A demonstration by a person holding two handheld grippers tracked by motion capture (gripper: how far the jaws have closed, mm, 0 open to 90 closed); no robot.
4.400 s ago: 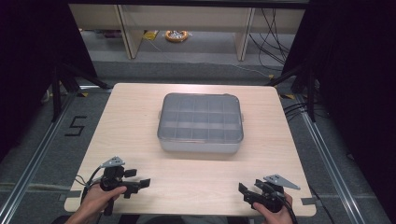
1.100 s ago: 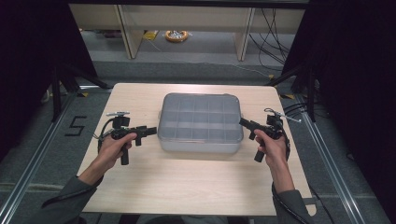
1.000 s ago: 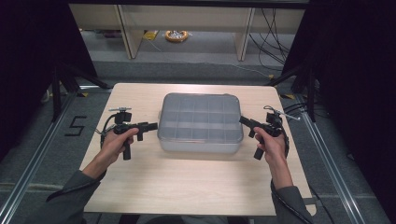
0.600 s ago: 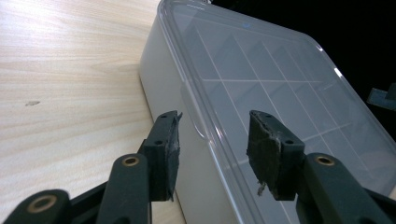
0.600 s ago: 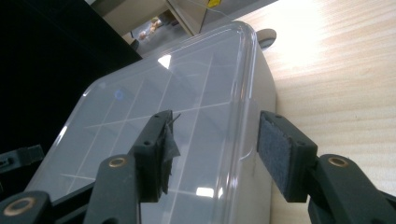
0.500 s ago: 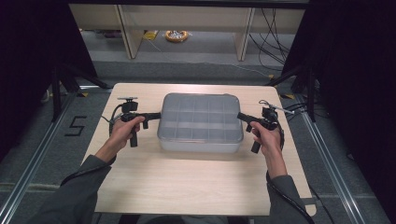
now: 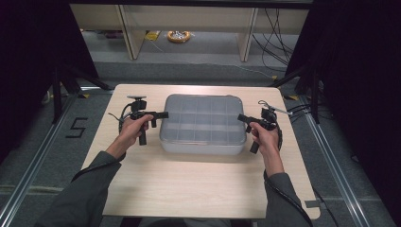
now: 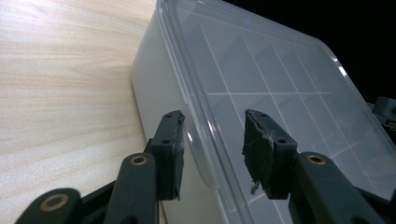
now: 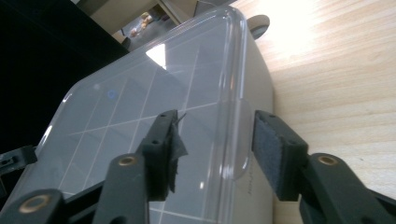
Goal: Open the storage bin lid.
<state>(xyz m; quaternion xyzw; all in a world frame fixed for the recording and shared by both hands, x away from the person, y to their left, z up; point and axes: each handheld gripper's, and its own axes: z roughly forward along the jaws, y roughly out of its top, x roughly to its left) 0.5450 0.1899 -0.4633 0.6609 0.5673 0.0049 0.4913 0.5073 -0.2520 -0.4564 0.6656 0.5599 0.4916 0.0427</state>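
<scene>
Straddling lid tabs (image 8: 201, 154), box (image 7: 203, 124) contents unclear.

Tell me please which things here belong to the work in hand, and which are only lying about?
Belonging to the work:
- compartment box with its clear lid
- left gripper, fingers astride the lid's edge tab, just been closing
- right gripper, the same on the opposite edge

Only lying about:
- yellow ring-shaped thing on the floor beyond the table
- cables on the floor
</scene>
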